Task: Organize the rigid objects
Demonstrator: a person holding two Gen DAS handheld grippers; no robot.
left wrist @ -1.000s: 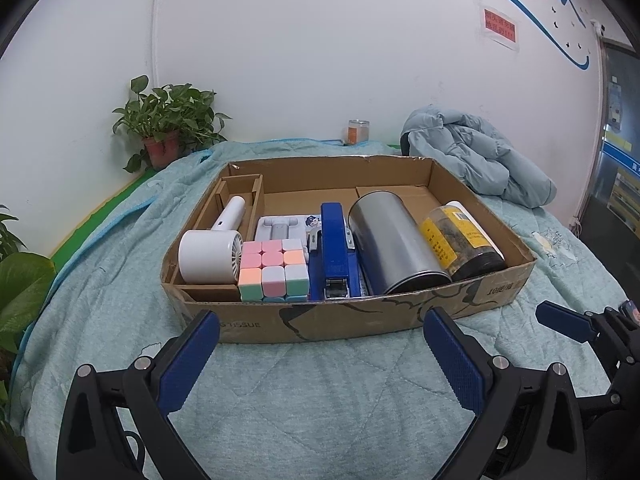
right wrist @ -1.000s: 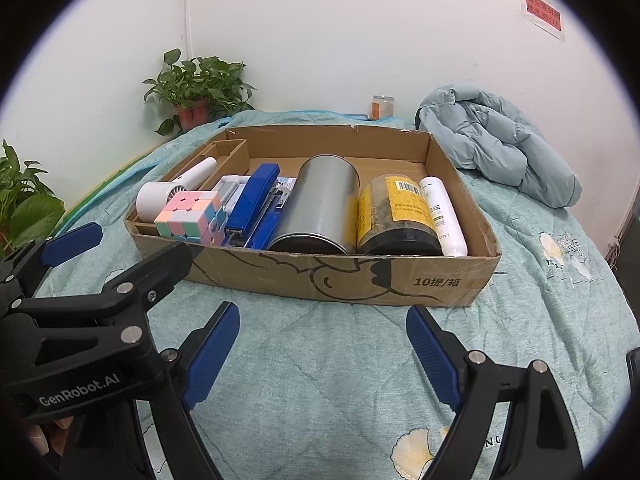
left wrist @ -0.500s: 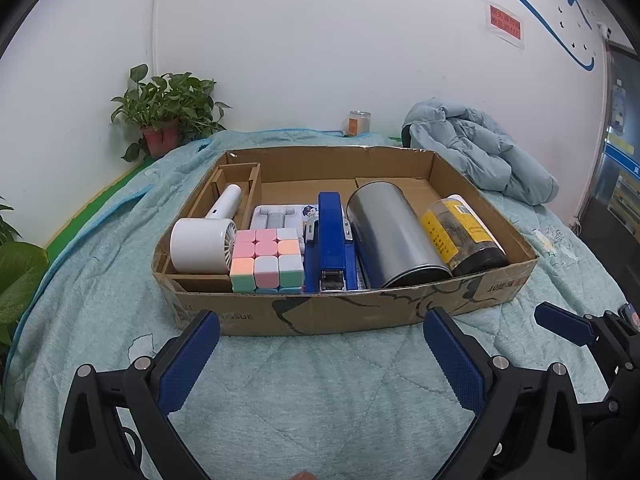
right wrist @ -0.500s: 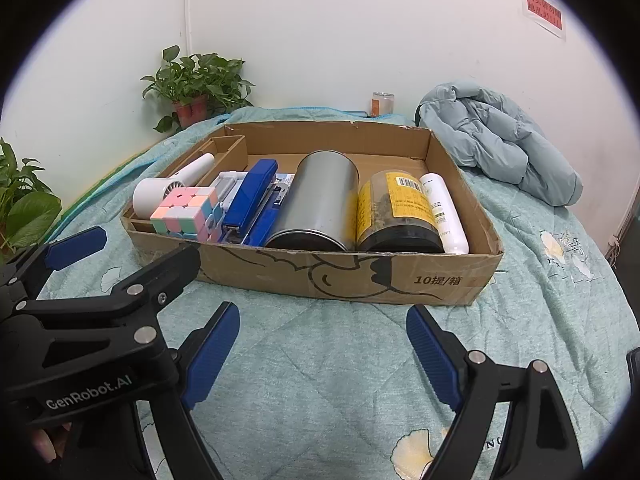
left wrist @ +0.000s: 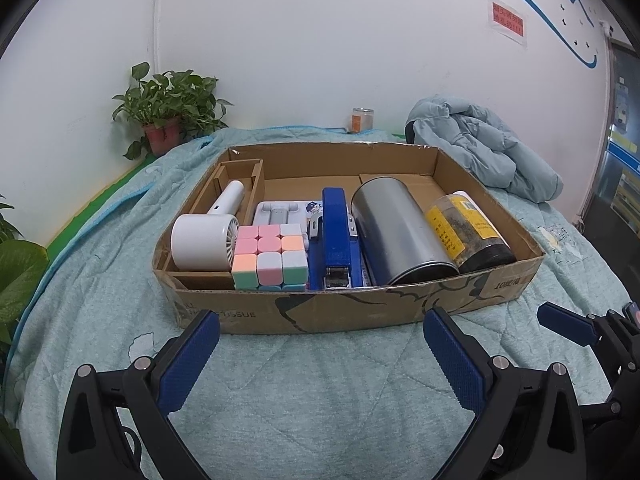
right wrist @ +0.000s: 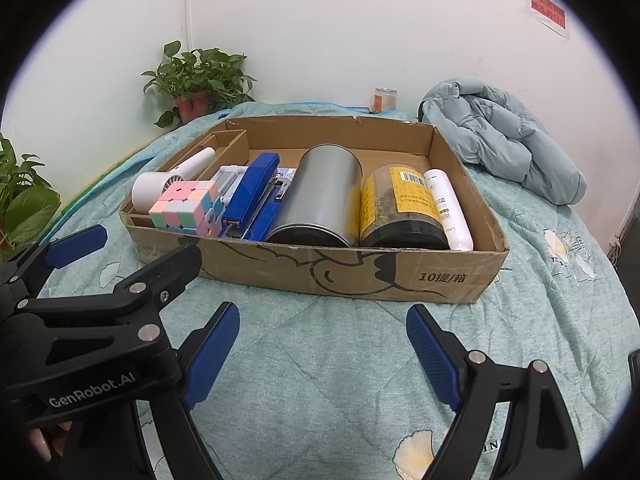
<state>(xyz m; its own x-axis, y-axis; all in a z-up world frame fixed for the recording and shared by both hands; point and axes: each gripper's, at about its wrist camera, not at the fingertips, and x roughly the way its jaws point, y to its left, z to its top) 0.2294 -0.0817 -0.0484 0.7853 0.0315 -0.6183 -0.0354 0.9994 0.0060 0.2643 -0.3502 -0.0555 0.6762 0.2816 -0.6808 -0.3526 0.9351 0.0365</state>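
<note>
Cardboard box [left wrist: 320, 312] sits on teal quilt [left wrist: 320, 392] beside white wall [left wrist: 320, 40].

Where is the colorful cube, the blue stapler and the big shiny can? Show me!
colorful cube [left wrist: 270, 258], left wrist view, on its front face.
blue stapler [left wrist: 335, 236], left wrist view, on its top arm.
big shiny can [right wrist: 320, 196], right wrist view, on its curved side.
</note>
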